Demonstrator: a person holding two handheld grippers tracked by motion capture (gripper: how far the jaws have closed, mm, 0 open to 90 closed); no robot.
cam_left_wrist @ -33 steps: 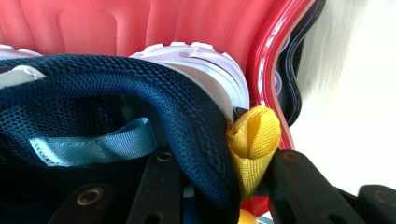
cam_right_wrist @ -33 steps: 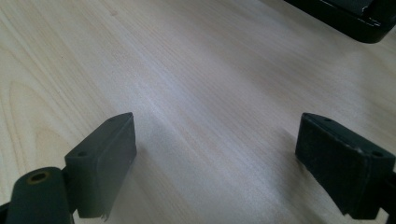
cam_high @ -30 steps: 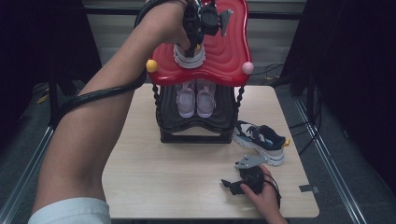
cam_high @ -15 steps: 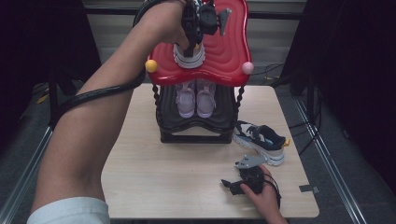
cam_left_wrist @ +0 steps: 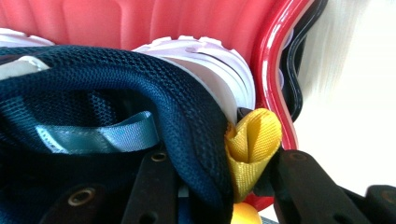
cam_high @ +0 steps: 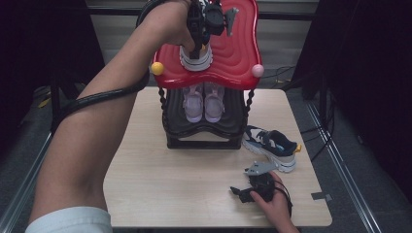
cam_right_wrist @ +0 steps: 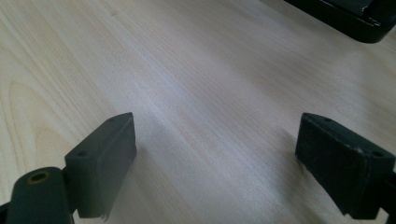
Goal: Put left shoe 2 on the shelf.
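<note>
Navy mesh shoe [cam_left_wrist: 140, 79], heel collar between the left claw [cam_left_wrist: 219, 182] jaws; yellow pull loop [cam_left_wrist: 254, 144] beside right jaw; pale blue ribbon [cam_left_wrist: 98, 137] inside; white sole on red shelf [cam_left_wrist: 275, 60].

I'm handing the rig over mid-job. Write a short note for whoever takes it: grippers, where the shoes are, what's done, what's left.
Left gripper: on the red top shelf of the shoe rack, jaws around the heel collar of the navy shoe; they have just been opening a little, so release has begun.
Right gripper: open and holding nothing, low over the table near the front edge.
Done: a pale pair sits on the lower shelf; the first navy shoe rests on top.
Left: finish letting go, then probably shelve the matching shoe lying on the table right of the rack.
</note>
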